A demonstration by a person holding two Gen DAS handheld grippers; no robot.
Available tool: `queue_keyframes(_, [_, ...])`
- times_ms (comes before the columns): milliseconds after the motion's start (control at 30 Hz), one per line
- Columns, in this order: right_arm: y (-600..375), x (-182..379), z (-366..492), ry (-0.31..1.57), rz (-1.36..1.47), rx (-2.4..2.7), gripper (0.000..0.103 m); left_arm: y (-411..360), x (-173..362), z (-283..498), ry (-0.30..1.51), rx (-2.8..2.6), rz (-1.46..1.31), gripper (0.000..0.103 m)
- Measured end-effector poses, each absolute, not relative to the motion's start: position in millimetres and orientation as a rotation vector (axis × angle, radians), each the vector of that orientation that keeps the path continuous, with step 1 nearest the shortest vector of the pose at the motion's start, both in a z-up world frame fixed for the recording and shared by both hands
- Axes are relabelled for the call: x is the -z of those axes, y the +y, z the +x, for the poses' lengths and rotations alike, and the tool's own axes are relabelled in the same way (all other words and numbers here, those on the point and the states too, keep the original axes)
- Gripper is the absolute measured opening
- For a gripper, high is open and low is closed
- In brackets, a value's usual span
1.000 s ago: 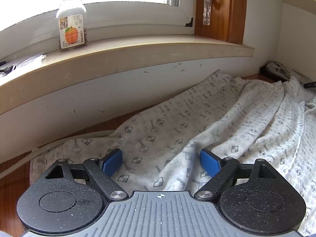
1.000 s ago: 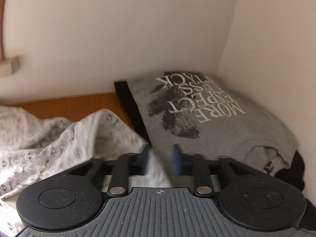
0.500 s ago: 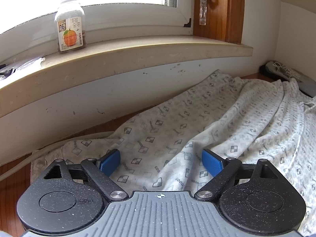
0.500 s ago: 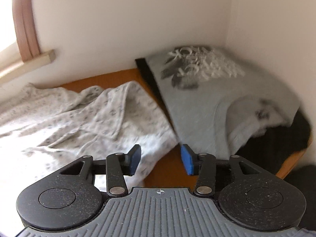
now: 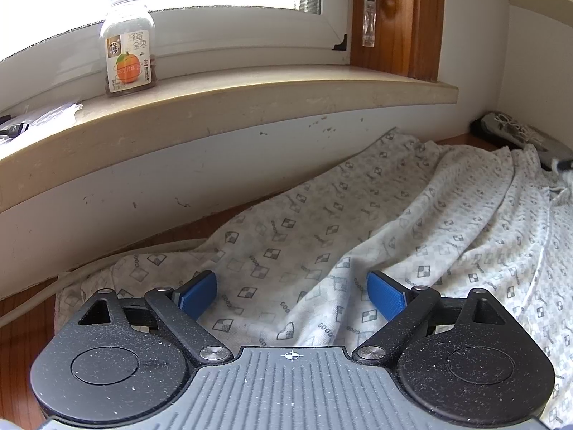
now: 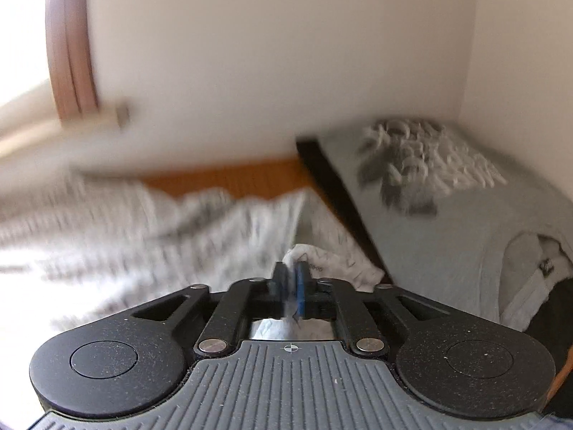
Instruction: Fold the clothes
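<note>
A white garment with a small grey square pattern (image 5: 322,236) lies crumpled on the wooden surface below the window sill. My left gripper (image 5: 292,292) hovers over its near end, jaws wide open with loose cloth below them, not pinched. In the blurred right wrist view the same patterned garment (image 6: 179,225) spreads to the left. My right gripper (image 6: 290,281) is closing its jaws, and its blue pads (image 6: 300,286) pinch a raised fold of the garment's right edge.
A folded grey T-shirt with white lettering (image 6: 447,215) lies on a dark garment (image 6: 322,165) in the right corner by the walls. A jar with an orange label (image 5: 129,46) stands on the window sill (image 5: 250,96). A white cable (image 5: 32,304) runs at the left.
My right gripper swung left from the bare wood beside the grey T-shirt onto the patterned garment's edge, and its jaws went from open to nearly together on the cloth. The left gripper stayed put.
</note>
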State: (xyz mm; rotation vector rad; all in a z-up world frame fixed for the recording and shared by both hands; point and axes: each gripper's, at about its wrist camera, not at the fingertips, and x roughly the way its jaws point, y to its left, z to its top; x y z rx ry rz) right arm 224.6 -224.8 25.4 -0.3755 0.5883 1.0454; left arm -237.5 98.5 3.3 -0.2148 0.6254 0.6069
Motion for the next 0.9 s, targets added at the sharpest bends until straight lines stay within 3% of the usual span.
queue_keyframes(67, [-234.6, -23.1, 222.1, 0.566, -0.354, -1.018, 0.042, 98.1, -3.2, -237.5, 0.626, -0.606, -0.212, 0.093])
queue_keyframes(133, [-245.9, -26.7, 215.5, 0.512, -0.346, -0.986, 0.043, 97.9, -3.1, -237.8, 0.624, -0.608, -0.211, 0.093])
queue_keyframes(267, [-261.4, -31.6, 202.2, 0.467, -0.316, -1.028, 0.058, 92.2, -6.2, -240.7, 0.599, -0.637, -0.183, 0.093])
queue_keyframes(433, [-246.8, -16.3, 166.3, 0.514, -0.291, -1.202, 0.062, 65.5, -20.4, -242.3, 0.622, -0.646, -0.116, 0.095])
queue_keyframes(500, [-234.5, -9.0, 151.6, 0.535, -0.282, -1.264, 0.062, 48.0, -24.2, -247.5, 0.616, -0.621, -0.109, 0.103])
queue_keyframes(900, [-179.9, 2.7, 110.3, 0.528, -0.337, -1.371, 0.064, -20.5, -11.6, -265.0, 0.610, -0.554, -0.203, 0.103])
